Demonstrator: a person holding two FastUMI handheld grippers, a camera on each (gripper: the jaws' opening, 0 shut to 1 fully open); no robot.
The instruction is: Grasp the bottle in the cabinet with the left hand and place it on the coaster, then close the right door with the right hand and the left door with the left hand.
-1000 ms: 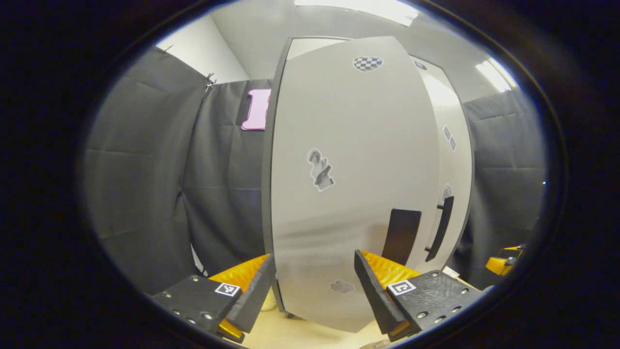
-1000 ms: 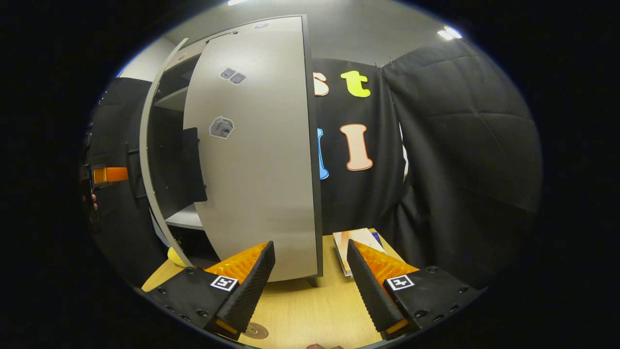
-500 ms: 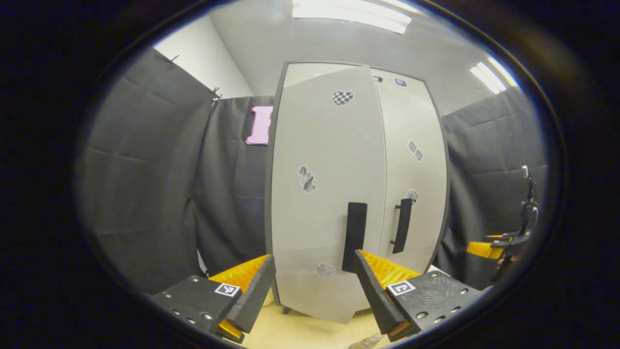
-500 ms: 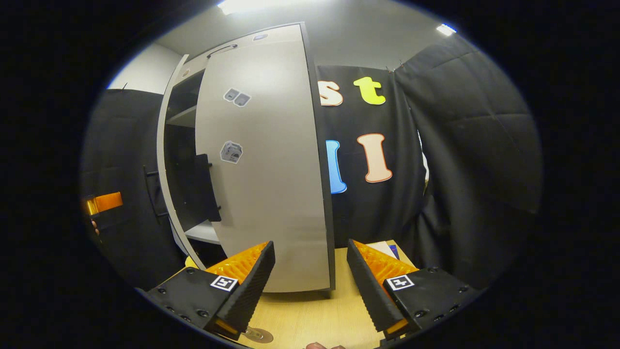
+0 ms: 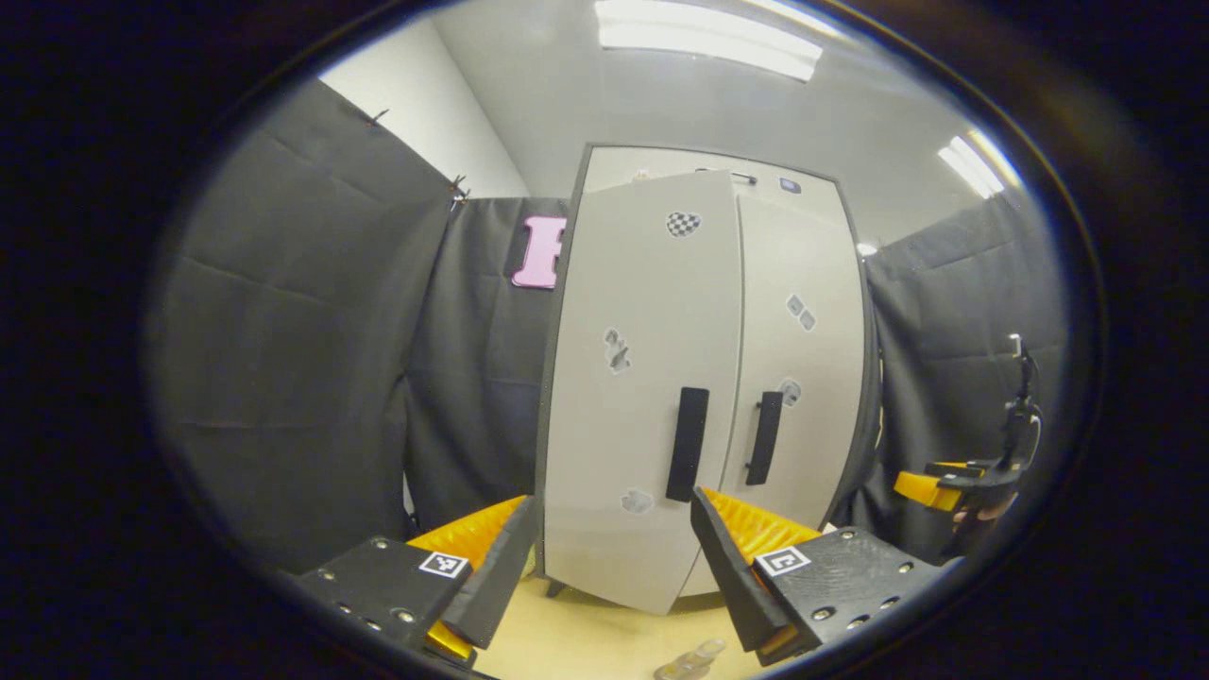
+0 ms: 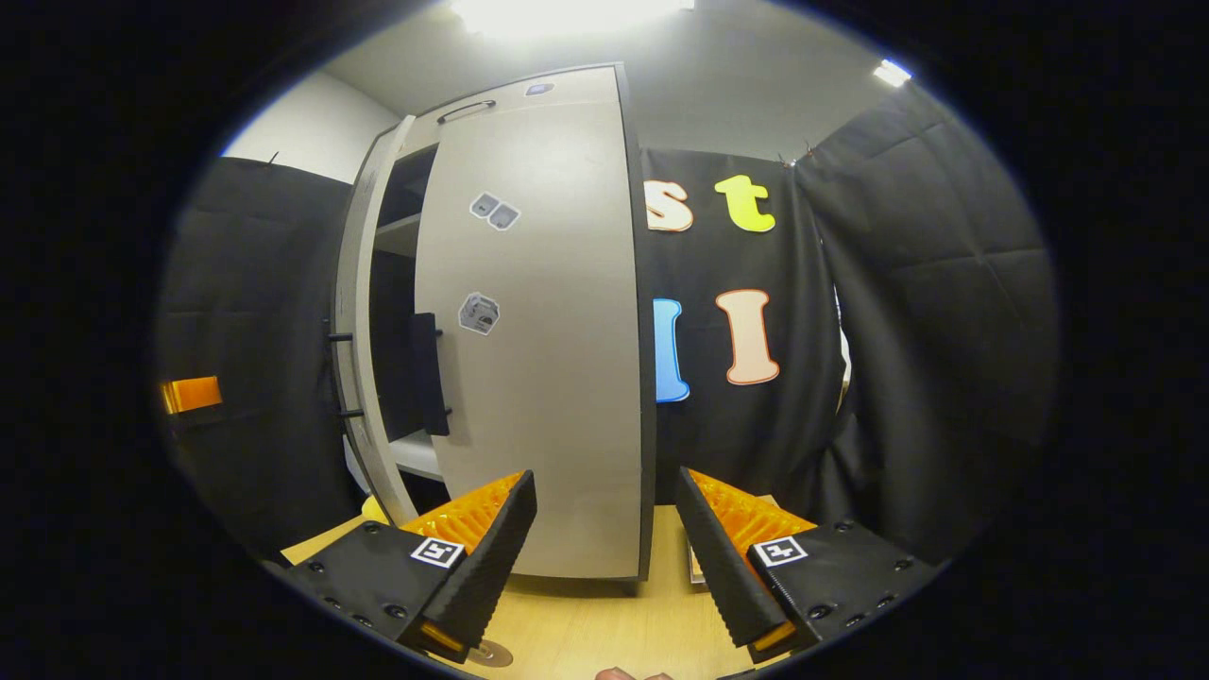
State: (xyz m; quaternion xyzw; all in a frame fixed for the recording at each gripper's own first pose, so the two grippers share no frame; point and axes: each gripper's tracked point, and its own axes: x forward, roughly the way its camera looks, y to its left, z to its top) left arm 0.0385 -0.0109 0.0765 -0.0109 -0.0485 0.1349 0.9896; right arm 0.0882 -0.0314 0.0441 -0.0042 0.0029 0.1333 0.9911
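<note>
We face the cabinet (image 5: 704,378). Its left door (image 5: 642,397), stiff and light on its hinges, stands slightly ajar beside the shut right door (image 5: 798,378); we judge a flat push near its handle (image 5: 687,444) best. The left gripper (image 5: 609,567) and right gripper (image 6: 604,557) gape wide, empty. The bottle (image 5: 689,659) lies below the cabinet, on the table (image 5: 576,642).

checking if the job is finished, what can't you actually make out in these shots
- Bottle, left gripper view: cut off by the bottom edge, so whether it sits on the coaster cannot be told.
- Coaster, right gripper view: mostly hidden behind one of the fingers.
- Cabinet inside, right gripper view: too dark past the ajar left door.
</note>
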